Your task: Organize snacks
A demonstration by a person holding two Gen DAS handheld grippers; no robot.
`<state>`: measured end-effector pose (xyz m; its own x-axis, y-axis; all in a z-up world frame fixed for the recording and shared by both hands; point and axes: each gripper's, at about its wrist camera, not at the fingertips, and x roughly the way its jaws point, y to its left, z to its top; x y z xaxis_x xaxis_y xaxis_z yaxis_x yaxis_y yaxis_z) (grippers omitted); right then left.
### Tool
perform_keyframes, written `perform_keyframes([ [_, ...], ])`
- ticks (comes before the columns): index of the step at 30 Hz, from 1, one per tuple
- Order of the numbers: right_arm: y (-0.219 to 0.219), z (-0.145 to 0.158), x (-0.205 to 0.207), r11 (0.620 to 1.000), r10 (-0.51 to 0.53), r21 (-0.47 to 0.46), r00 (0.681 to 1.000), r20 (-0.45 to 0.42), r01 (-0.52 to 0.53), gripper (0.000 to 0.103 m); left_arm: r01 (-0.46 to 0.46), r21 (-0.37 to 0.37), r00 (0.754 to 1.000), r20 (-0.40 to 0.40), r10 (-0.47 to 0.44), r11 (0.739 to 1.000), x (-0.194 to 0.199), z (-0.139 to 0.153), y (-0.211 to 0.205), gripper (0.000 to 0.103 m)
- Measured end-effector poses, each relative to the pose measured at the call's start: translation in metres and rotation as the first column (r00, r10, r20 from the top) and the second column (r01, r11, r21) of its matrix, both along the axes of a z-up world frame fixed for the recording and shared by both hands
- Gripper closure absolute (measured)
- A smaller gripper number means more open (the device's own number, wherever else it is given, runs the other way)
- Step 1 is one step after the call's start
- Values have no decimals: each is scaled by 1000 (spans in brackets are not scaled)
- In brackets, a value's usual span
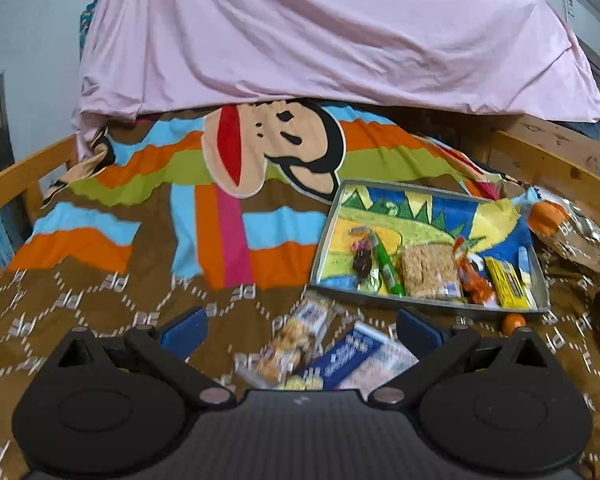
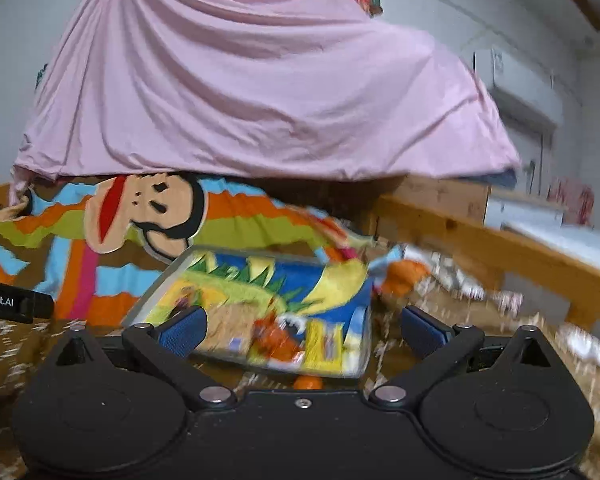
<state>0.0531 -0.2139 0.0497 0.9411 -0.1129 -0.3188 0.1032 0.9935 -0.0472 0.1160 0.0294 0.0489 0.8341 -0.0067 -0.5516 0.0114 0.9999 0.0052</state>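
Wrapped snacks beside tray edge

I am in a bedroom of a home: below me lies a bed with a wooden rail and a colourful cartoon monkey blanket. At twelve o'clock a pink sheet hangs, and at two o'clock a wall air conditioner is mounted.
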Motion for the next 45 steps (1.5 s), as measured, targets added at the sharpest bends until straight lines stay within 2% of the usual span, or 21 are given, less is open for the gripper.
perform_keyframes([
  [2,-1,-2,-14,1000,6,26,1000,-25,-6,1,-5,-10,1000,-14,5,1000,-15,-2,5,0],
  [6,3,-5,-36,1000,18,17,999,-48,-17,1,-6,-14,999,-49,5,1000,-39,-8,11,0],
  [12,12,-10,-63,998,60,31,995,-81,-58,1,-23,51,998,-49,26,998,-64,-7,12,0],
  [17,23,-17,-76,993,107,62,984,-140,-99,1,-38,26,997,-67,40,999,-73,-7,21,0],
  [24,47,-24,-81,988,147,-22,973,-179,-154,1,-68,20,995,-78,70,997,-78,-8,27,0],
  [31,61,-29,-77,977,188,-56,959,-210,-204,1,-81,17,993,-84,82,997,-73,-7,29,0],
  [37,68,-34,-70,971,208,-68,948,-243,-230,1,-95,9,986,-136,96,995,-56,-7,30,0],
  [45,73,-40,-54,960,249,-49,924,-290,-274,1,7,17,981,-195,-4,1000,-24,-6,29,0],
])
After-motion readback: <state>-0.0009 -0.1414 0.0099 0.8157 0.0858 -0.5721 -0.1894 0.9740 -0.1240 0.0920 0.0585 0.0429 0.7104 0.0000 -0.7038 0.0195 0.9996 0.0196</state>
